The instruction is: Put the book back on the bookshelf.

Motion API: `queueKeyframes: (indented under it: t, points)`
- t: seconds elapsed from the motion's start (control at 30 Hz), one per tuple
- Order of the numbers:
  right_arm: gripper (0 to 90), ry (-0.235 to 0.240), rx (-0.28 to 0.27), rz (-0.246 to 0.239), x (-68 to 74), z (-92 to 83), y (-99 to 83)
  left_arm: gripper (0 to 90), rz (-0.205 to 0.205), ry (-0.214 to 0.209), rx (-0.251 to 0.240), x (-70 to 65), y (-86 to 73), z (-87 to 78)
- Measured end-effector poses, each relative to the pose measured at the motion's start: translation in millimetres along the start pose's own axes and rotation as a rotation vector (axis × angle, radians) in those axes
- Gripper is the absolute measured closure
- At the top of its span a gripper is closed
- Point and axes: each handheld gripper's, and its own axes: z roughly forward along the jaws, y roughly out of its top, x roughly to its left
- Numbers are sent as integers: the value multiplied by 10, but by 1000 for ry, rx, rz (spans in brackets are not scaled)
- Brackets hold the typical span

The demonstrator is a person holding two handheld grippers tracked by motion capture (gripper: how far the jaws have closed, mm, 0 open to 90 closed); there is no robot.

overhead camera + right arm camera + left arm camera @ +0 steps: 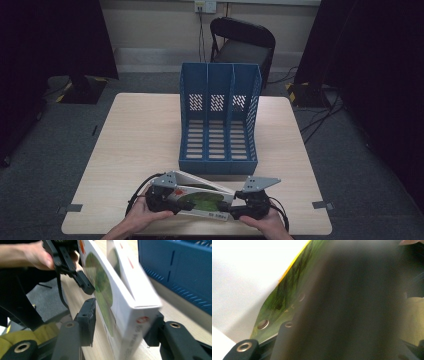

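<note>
White and green, the book (pixel 200 199) sits at the near edge of the surface (pixel 135 145), tilted up on its long edge, just in front of the blue rack (pixel 218 150). Left tool (pixel 167 201) is clamped on its left end. Right tool (pixel 120 325) has its jaws on both sides of the right end; whether they press I cannot tell.

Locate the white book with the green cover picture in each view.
High view: the book lies at the near table edge, between both grippers.
Left gripper view: its green cover runs up the centre-left, close up.
Right gripper view: centre, spine end between the jaws.
Shared landmark: the green cover picture.
</note>
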Motion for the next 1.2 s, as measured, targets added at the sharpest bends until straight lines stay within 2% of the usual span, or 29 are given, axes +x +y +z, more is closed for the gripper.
queueKeyframes:
  t: [0.03, 0.07, 0.17, 0.27, 0.3, 0.33, 0.37, 0.43, 0.47, 0.63, 0.9, 0.97, 1.1, 1.13, 1.17, 1.2]
  points:
    - [543, 0, 0, 0, 0, 0, 0, 600, 0, 0, 0, 0, 0, 0]
    - [605, -20, 12, -14, -4, 51, 0, 598, -2, 1, 0, 2, -1, 0]
    - [611, -16, 12, -19, -19, 53, 4, 582, -11, 2, -2, 5, 1, 2]
    - [635, -14, 18, -36, -14, 34, 5, 543, -24, 24, -1, 16, 0, 0]
    - [642, -11, 20, -42, -8, 21, 5, 519, -35, 39, -3, 21, 0, -10]
    - [664, -15, 20, -43, -9, -3, 6, 504, -56, 71, -19, 43, -10, -48]
    - [664, -15, 20, -43, -9, -3, 6, 505, -56, 71, -19, 43, -10, -48]
    - [678, -35, 17, -50, -12, -27, 5, 496, -82, 91, -45, 82, -27, -109]
    - [679, -47, 11, -53, -14, -44, 8, 494, -127, 88, -70, 131, -44, -163]
    - [702, -57, 2, -70, 3, -83, 46, 453, -144, 91, -94, 159, -61, -225]
    - [741, -56, -22, -66, -15, -126, 62, 420, -166, 145, -136, 202, -76, -342]
    - [743, -52, -30, -68, 1, -123, 50, 417, -183, 160, -145, 237, -93, -371]
    - [740, -55, -34, -78, 42, -116, 39, 411, -184, 166, -146, 258, -102, -376]
    - [726, -43, -34, -73, 53, -98, 26, 408, -184, 168, -120, 280, -101, -320]
    - [726, -43, -34, -73, 53, -98, 26, 405, -184, 168, -120, 280, -101, -320]
    - [709, -30, -22, -64, 54, -54, 13, 405, -181, 154, -93, 295, -96, -243]
